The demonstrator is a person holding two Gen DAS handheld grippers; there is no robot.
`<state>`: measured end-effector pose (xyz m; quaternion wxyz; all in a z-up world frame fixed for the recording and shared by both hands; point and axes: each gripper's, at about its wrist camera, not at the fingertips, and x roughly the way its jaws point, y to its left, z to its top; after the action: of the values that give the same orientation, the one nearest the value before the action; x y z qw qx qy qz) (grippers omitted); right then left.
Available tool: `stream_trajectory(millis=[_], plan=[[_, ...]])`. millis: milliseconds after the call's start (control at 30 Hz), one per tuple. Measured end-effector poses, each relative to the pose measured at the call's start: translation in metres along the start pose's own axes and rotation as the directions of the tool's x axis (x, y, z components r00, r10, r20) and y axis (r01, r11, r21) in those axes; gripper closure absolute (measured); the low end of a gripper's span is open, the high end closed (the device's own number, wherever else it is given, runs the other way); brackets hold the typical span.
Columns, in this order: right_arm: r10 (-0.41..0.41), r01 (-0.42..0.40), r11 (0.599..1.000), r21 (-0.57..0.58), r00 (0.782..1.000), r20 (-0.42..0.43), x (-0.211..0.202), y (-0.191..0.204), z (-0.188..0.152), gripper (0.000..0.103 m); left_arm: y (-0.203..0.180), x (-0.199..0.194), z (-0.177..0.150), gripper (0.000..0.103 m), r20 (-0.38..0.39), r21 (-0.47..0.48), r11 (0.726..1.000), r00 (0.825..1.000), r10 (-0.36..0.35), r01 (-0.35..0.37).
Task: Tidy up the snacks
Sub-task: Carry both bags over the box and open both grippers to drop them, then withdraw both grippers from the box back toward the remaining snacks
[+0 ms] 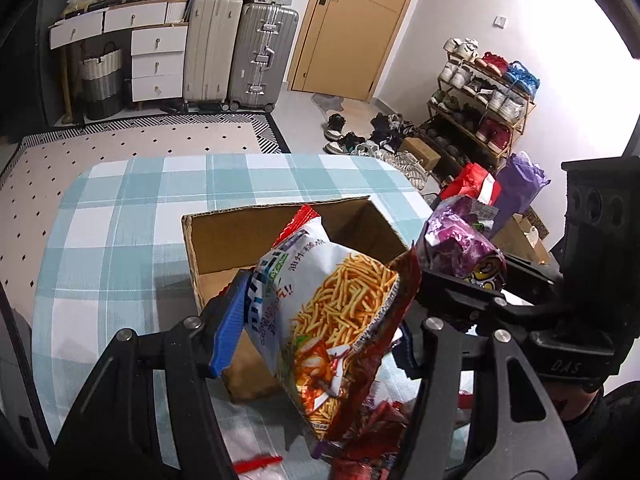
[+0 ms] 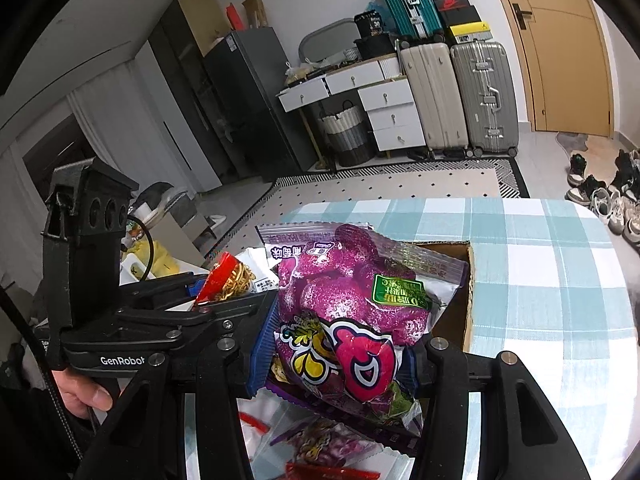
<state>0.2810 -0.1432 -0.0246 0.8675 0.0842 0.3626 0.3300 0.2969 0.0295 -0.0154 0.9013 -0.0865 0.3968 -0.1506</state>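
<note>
My left gripper (image 1: 316,320) is shut on a white and red bag of fried noodle sticks (image 1: 332,320) and holds it above the near edge of an open cardboard box (image 1: 224,236). My right gripper (image 2: 336,344) is shut on a purple snack bag (image 2: 344,296) and holds it over the box (image 2: 468,304). The purple bag also shows at the right of the left wrist view (image 1: 460,244). The noodle bag's end shows in the right wrist view (image 2: 228,276). More snack bags (image 2: 320,444) lie on the table below both grippers.
The box stands on a table with a blue and white checked cloth (image 1: 120,220). Behind it are a patterned rug (image 1: 120,144), suitcases (image 1: 260,52), white drawers (image 1: 156,60), a door and a shoe rack (image 1: 480,100) at the right.
</note>
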Motion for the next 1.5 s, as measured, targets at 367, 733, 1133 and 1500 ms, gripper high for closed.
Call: stream_trajectory(millis=[367,733,1133,1500], plan=[[-0.034,0.035,0.999,0.019,0.997,-0.066,0.037,-0.025,0.007,0.051,0.017,0.044,0.008,0.044,-0.045,-0.016,1.000,0.999,-0.017,0.016],[-0.092,0.091,0.996,-0.015,0.995,-0.035,0.033,-0.030,0.006,0.021,0.020,0.037,0.007,0.035,-0.016,-0.001,1.000,1.000,0.006,-0.006],[-0.116,0.118,0.992,-0.040,0.991,0.063,-0.034,-0.001,-0.002,0.020,-0.006,-0.035,-0.021,0.025,0.063,0.023,0.997,0.995,0.071,-0.073],[-0.122,0.130,0.990,-0.062,0.985,0.123,-0.092,0.033,-0.029,0.015,-0.029,-0.103,-0.064,0.018,0.119,0.026,0.991,0.984,0.130,-0.134]])
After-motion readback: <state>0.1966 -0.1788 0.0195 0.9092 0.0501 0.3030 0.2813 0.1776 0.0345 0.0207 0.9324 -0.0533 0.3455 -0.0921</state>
